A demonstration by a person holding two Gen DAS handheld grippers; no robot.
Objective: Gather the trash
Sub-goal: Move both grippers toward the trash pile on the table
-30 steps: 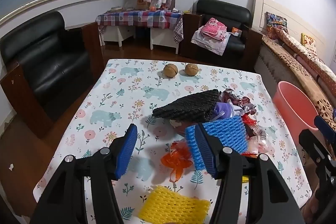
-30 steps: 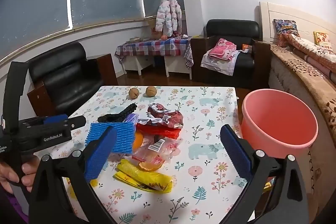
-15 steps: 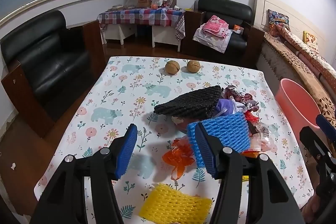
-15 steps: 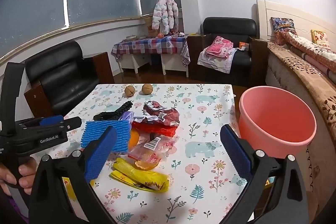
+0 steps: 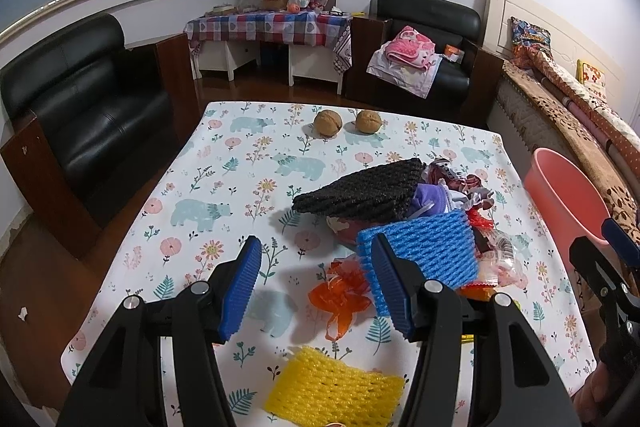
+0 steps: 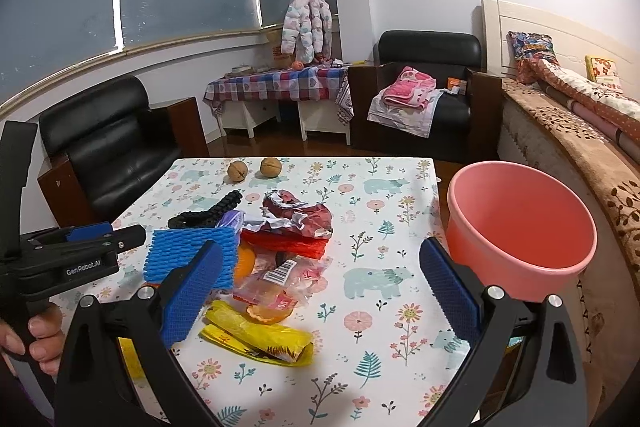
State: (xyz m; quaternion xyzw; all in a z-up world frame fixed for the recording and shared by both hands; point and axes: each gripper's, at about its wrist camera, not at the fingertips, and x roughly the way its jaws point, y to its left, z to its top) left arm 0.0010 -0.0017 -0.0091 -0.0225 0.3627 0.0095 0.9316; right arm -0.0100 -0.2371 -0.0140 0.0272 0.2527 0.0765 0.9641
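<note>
Both sets of jaws stand spread wide with nothing between them, held above the near edge of the table point(image 5: 224, 163).

Starting at the left, the left gripper point(image 5: 316, 287) looks down at a crumpled orange wrapper point(image 5: 340, 291) lying just ahead of its fingertips and a little toward its right finger. Nearer the table edge, low between its fingers, lies the yellow foam net point(image 5: 336, 393), its long side running across the jaws. Just behind the right finger sits the blue foam net point(image 5: 428, 247), and beyond that the black foam net point(image 5: 360, 193), lying slantwise.

Moving right, the heap continues with a dark red foil bag point(image 6: 298, 217) over a red foam net point(image 6: 284, 245), then clear wrappers with a barcode label point(image 6: 282, 271). The yellow plastic bag point(image 6: 260, 337) lies nearest the right gripper point(image 6: 320, 291), just ahead of its left finger, long axis running left to right and tilted slightly away. I'd guess this gripper takes that bag first.

Farthest right, the pink basin point(image 6: 520, 227) stands beside the table's right edge, close behind the right gripper's right finger. Nothing shows inside it. Two walnuts point(image 5: 328, 123) sit well apart at the far edge.
</note>
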